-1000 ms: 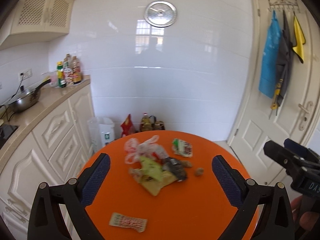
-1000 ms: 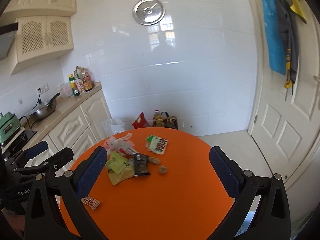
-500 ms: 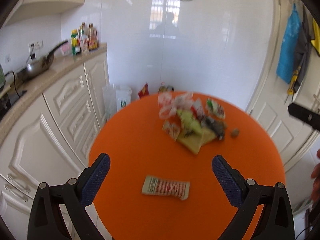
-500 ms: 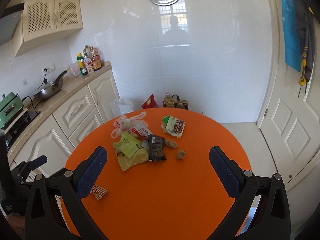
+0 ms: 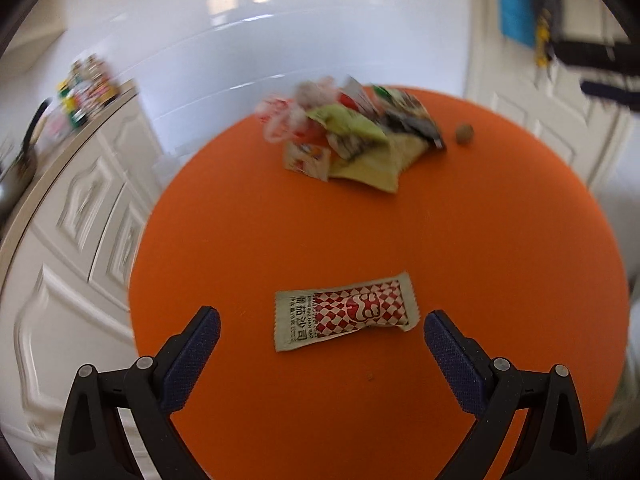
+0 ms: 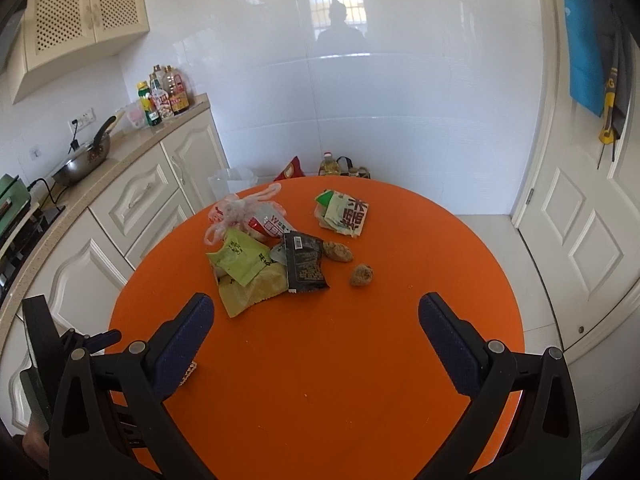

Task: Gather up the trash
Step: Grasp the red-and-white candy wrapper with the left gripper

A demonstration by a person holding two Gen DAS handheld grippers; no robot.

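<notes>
Both hand-held grippers gape wide; left hand-held gripper [image 5: 322, 328] could just skid the flat sachet [image 5: 346, 315] across the slick tabletop [image 5: 480, 240].

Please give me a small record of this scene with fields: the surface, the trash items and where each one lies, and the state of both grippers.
surface: round orange table
nearest item: red-and-white checked sachet, lying flat, alone, just ahead of the left gripper
main pile: plastic bag, green wrapper, yellowish packet and black wrapper, overlapping
separate items: white-and-green packet; two brown lumps, beside the pile
left gripper: open, holding nothing
right gripper: open, holding nothing, above the table
</notes>
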